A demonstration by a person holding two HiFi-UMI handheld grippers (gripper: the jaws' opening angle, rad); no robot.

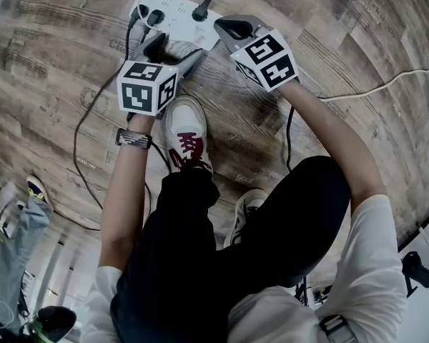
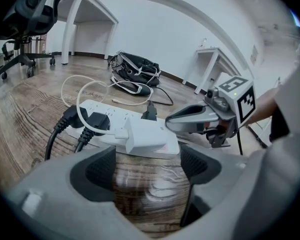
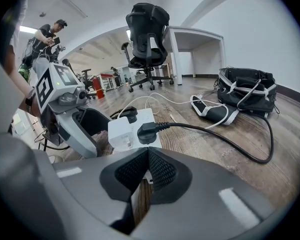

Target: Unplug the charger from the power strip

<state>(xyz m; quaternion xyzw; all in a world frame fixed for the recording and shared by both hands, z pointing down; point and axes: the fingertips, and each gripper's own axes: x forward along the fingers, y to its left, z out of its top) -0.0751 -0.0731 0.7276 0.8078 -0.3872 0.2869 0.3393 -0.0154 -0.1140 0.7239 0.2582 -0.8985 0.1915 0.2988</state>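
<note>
The left gripper (image 2: 149,166) hangs with its jaws wide apart and empty, just short of the white charger (image 2: 147,136). The charger sits plugged into the near end of the power strip (image 2: 115,113) on the wooden floor (image 2: 20,114). The right gripper (image 3: 147,156) has its jaws closed together on nothing, tips at that same end of the power strip, while black plugs (image 2: 97,120) fill sockets farther along it.
</note>
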